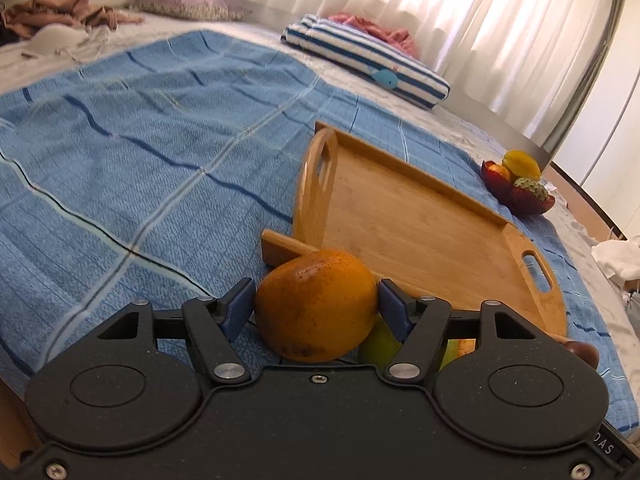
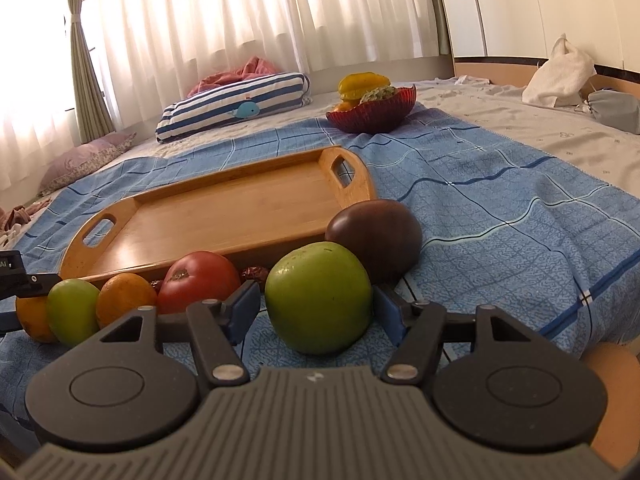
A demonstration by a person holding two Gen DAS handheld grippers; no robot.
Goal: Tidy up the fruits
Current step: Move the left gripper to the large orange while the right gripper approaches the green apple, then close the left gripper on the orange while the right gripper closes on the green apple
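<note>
Left wrist view first: our left gripper has its blue pads pressed against both flanks of an orange fruit, so it is clenched on that fruit, which sits low against the blue checked blanket; a green fruit peeks out just behind and below the right-hand pad, and a dark brown fruit shows at the far right edge; beyond the orange one lies the wooden tray, its bed bare, one handle end tilted up toward us; well past the tray stands a red bowl holding a yellow starfruit and other fruit; a striped pillow and white curtains close the background. From the right wrist view, our right gripper straddles a green apple; one pad seems to touch it while a sliver of blanket shows by the other, so we cannot tell whether it is truly gripped; touching the apple from behind is the same dark brown fruit; to the left run a red tomato-like fruit, a small orange fruit and a green fruit, all in a row before the tray; at the left edge the other gripper's dark body appears beside its orange fruit.
</note>
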